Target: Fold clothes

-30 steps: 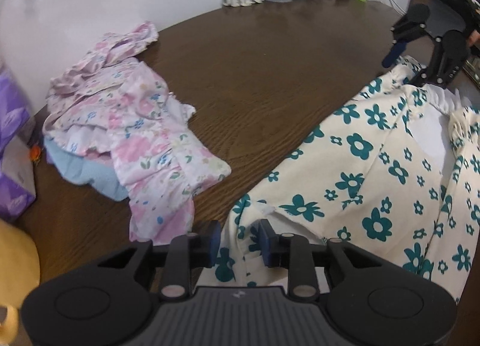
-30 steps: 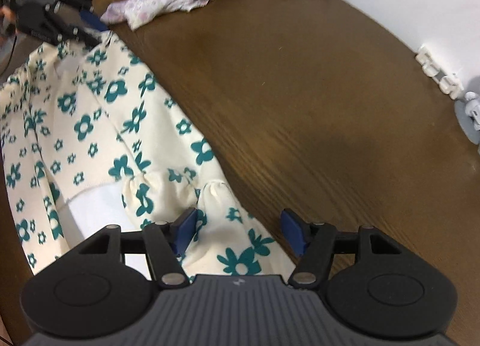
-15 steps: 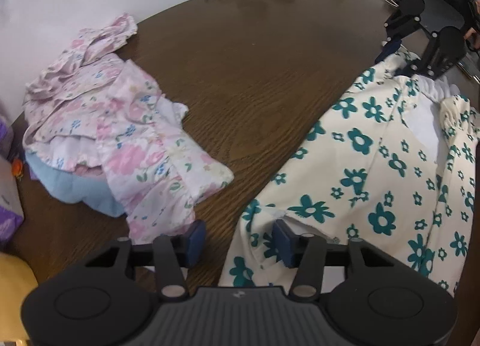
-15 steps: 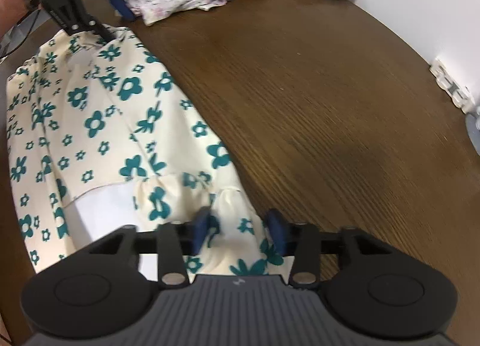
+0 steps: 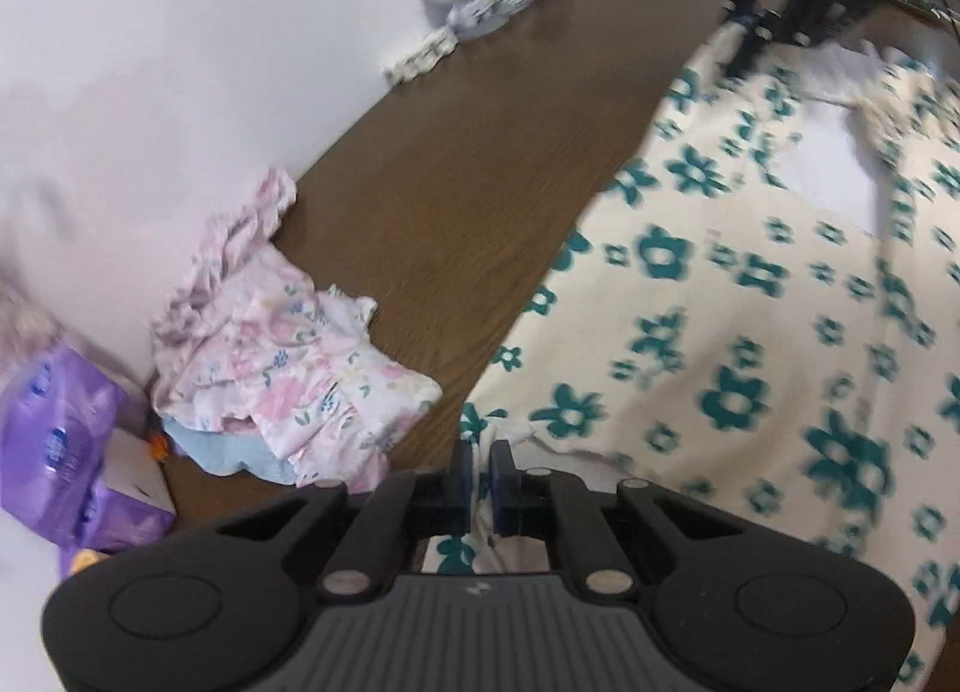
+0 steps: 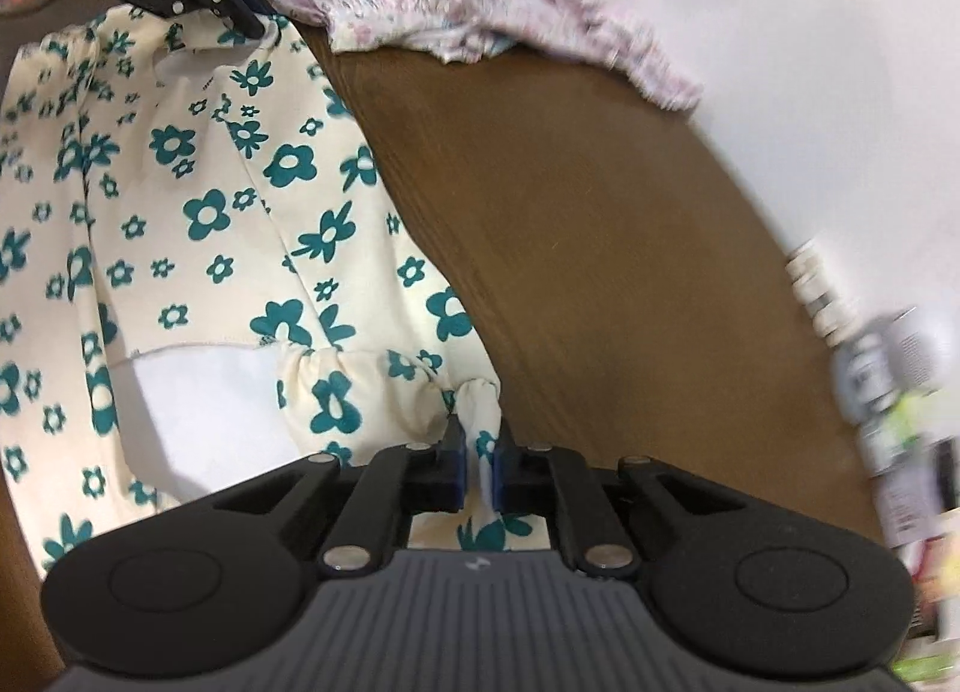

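Cream fabric with teal flowers, the garment [image 5: 750,296] is lying spread along the brown tabletop [image 5: 480,164]. Left gripper [image 5: 478,473] and right gripper [image 6: 478,467] are each pinching a gathered corner; soft, light cloth is likely needing both corners carried together.

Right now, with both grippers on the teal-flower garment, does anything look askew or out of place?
Nothing alarming. The left gripper and right gripper each pinch a corner of the floral garment. Only the pink clothes lie crumpled by the wall.
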`<control>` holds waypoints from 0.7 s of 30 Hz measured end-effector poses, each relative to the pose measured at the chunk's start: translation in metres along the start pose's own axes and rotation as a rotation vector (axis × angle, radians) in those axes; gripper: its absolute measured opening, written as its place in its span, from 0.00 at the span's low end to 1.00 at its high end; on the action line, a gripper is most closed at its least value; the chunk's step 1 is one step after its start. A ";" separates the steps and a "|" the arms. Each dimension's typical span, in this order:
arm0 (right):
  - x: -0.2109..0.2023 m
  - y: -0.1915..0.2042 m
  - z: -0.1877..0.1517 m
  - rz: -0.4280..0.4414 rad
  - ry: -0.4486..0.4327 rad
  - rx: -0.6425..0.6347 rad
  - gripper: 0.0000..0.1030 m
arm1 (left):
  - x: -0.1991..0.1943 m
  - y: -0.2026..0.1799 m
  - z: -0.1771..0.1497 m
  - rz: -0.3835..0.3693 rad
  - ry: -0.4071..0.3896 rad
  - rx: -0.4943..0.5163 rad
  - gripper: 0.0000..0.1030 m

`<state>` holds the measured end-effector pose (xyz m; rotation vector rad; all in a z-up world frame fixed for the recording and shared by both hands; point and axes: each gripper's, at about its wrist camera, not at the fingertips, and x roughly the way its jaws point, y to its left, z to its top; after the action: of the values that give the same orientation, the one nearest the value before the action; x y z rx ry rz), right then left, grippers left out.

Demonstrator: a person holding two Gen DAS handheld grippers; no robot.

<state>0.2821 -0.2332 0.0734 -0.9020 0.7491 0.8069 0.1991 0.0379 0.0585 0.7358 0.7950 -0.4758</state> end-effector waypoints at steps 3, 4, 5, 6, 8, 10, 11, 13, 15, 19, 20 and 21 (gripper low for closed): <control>-0.019 0.022 -0.009 -0.083 -0.053 -0.057 0.06 | -0.017 -0.022 -0.004 0.095 -0.039 0.055 0.05; -0.026 0.029 -0.012 -0.110 -0.069 -0.076 0.06 | -0.024 -0.033 -0.008 0.132 -0.059 0.076 0.05; -0.031 0.038 -0.016 -0.151 -0.081 -0.103 0.06 | -0.031 -0.043 -0.011 0.170 -0.079 0.096 0.05; -0.035 0.048 -0.019 -0.196 -0.091 -0.135 0.06 | -0.039 -0.053 -0.014 0.207 -0.099 0.116 0.05; -0.040 0.070 -0.028 -0.276 -0.104 -0.211 0.06 | -0.053 -0.073 -0.021 0.282 -0.138 0.157 0.05; -0.040 0.092 -0.037 -0.319 -0.104 -0.277 0.06 | -0.059 -0.095 -0.033 0.277 -0.133 0.195 0.04; -0.039 0.103 -0.041 -0.338 -0.104 -0.307 0.06 | -0.060 -0.104 -0.038 0.255 -0.122 0.199 0.04; -0.040 0.119 -0.049 -0.332 -0.101 -0.319 0.06 | -0.060 -0.117 -0.049 0.233 -0.100 0.200 0.04; -0.042 0.130 -0.053 -0.344 -0.107 -0.316 0.06 | -0.062 -0.123 -0.054 0.237 -0.098 0.184 0.04; -0.050 0.144 -0.057 -0.374 -0.121 -0.303 0.06 | -0.067 -0.124 -0.058 0.239 -0.104 0.145 0.04; -0.050 0.149 -0.058 -0.381 -0.119 -0.311 0.06 | -0.067 -0.125 -0.058 0.237 -0.102 0.142 0.04; -0.049 0.154 -0.059 -0.385 -0.110 -0.324 0.06 | -0.064 -0.126 -0.058 0.232 -0.096 0.141 0.04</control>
<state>0.1154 -0.2399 0.0313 -1.2368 0.3337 0.6355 0.0525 0.0054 0.0291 0.9175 0.5821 -0.3571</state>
